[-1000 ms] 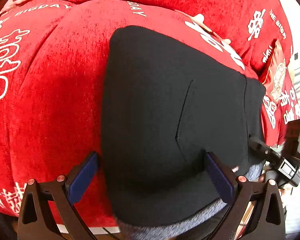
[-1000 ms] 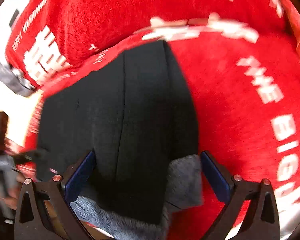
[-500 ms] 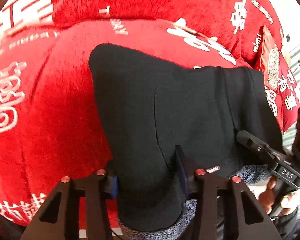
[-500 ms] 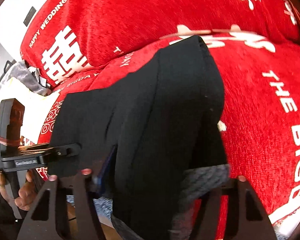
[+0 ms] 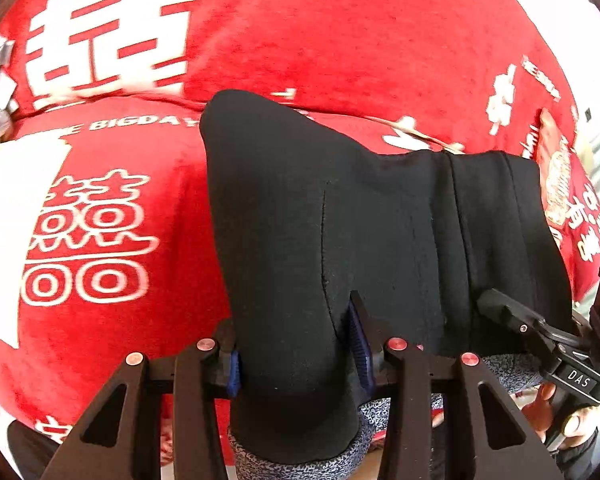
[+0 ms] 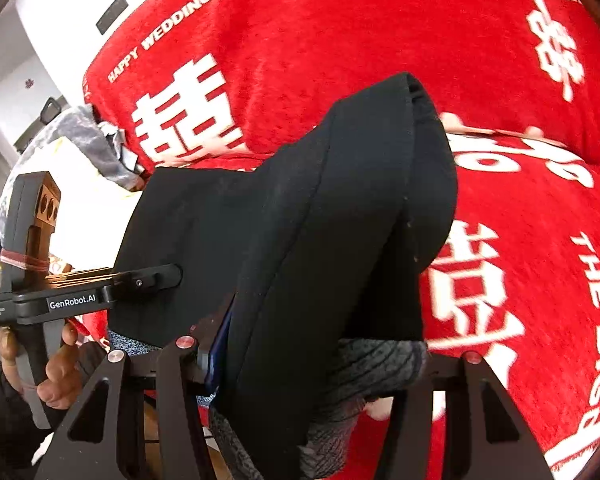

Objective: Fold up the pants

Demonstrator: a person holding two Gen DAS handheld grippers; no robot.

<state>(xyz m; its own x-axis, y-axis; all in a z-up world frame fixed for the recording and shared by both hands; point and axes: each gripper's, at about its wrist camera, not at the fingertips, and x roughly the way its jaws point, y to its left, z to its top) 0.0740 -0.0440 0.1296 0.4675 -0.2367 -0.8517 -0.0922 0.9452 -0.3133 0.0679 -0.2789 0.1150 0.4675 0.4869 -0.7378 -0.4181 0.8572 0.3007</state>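
Pants [image 5: 380, 248], black with a grey knit waistband [image 5: 300, 464], lie across a red cover [image 5: 112, 320] printed with white characters and the words "BIGDAY". Left wrist view: the left claw [image 5: 296, 356] is clamped on the near edge of the pants, its two blue-padded fingers [image 5: 358, 336] pressed in on either side of a bunched fold of black cloth just above the waistband. A seam line runs up the cloth from the clamp point. The far end of the pants rises to a rounded peak against the cover's back cushion. At the right edge the right claw [image 5: 512, 316] reaches onto the same near edge of the pants; its jaws are hidden by cloth from this side. A hand [image 5: 556, 412] grips its handle, which bears the label "DAS". Right wrist view: the right claw [image 6: 320, 360] is closed on a thick bundle of the pants [image 6: 300, 240] and the waistband [image 6: 364, 376]; one blue pad [image 6: 216, 356] shows on the left, the other finger is hidden behind the cloth. The cloth stands in a tall ridge from the claw up to a folded hem at the top. On the left the left claw [image 6: 156, 280], marked "GenRobot.AI", touches the flat part of the pants, held by a hand [image 6: 56, 376]. The red cover [image 6: 520, 260] here reads "HAPPY WEDDING" and "THE BIGD".
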